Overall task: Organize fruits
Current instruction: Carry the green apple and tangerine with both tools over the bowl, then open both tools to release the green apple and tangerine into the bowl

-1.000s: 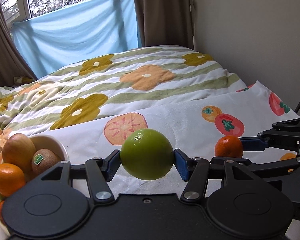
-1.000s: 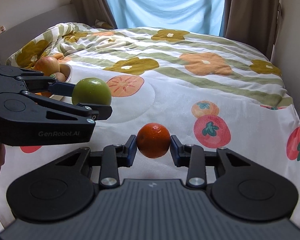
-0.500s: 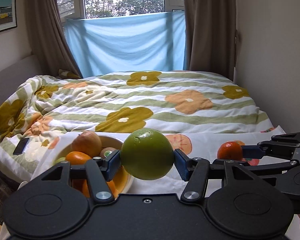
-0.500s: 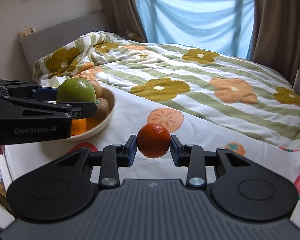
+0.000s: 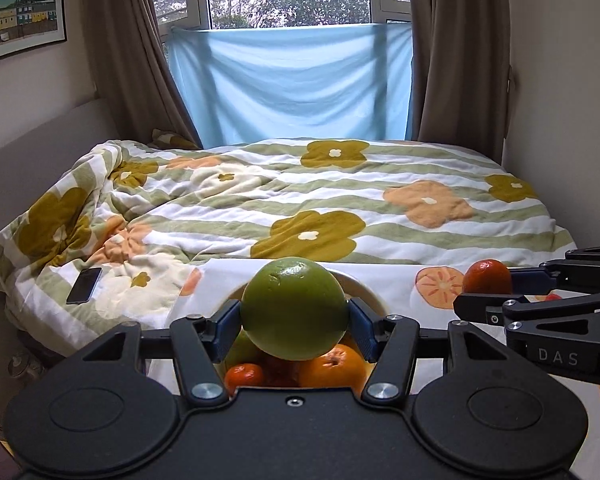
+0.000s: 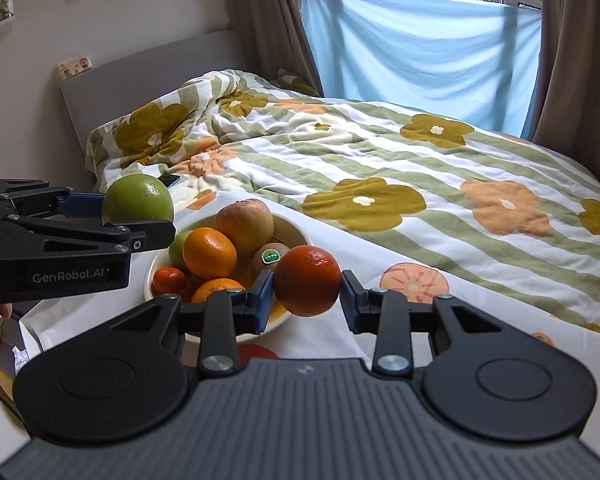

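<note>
My left gripper [image 5: 294, 316] is shut on a large green fruit [image 5: 294, 308] and holds it right above the white fruit bowl [image 5: 366, 286]. The green fruit also shows in the right wrist view [image 6: 138, 200], above the bowl's left side. My right gripper [image 6: 307, 290] is shut on a small orange mandarin [image 6: 307, 286], held over the near right rim of the bowl [image 6: 296, 240]. The bowl holds an apple [image 6: 244, 222], an orange [image 6: 209, 253], a kiwi [image 6: 270, 256] and smaller mandarins [image 6: 169, 279].
The bowl sits on a white fruit-print cloth [image 6: 414, 282] at the foot of a bed with a flowered quilt [image 6: 364, 200]. A phone [image 5: 84, 280] lies on the quilt at left. Curtains and a window stand behind.
Both grippers have swung left with their fruit. The bowl has come from the left to lie directly under the green fruit and close before the mandarin.
</note>
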{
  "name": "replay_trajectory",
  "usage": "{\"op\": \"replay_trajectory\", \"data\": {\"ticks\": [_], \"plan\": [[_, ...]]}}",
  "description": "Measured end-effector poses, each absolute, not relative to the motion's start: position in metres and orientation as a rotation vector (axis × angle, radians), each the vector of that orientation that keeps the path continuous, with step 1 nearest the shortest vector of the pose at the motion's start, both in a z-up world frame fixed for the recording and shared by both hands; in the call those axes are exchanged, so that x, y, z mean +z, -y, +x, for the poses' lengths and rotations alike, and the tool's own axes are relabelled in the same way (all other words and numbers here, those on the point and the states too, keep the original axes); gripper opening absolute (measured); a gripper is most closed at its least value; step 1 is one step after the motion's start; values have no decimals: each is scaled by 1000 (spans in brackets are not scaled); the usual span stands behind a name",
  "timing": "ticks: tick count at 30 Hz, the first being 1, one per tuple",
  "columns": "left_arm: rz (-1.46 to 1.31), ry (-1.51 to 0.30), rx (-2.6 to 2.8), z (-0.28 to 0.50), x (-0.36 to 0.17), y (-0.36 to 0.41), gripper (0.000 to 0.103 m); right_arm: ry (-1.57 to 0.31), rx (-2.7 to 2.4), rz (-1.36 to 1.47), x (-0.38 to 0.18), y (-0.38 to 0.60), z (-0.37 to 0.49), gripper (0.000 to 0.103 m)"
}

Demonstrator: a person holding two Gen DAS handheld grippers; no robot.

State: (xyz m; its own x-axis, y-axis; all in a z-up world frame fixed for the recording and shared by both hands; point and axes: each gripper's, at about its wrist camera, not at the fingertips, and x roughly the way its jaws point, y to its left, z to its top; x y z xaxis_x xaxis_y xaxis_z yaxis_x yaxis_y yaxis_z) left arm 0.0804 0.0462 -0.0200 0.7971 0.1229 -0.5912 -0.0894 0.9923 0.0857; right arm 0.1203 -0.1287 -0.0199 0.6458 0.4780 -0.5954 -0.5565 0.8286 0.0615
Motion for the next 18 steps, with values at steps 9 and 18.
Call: {"op": "replay_trajectory", "data": {"ticks": [9, 18], "plan": [[98, -723, 23, 89, -65, -80, 62, -711, 539, -129, -50, 78, 131, 50], [131, -769, -54, 92, -92, -81, 62, -750, 496, -139, -67, 64, 140, 50]]}}
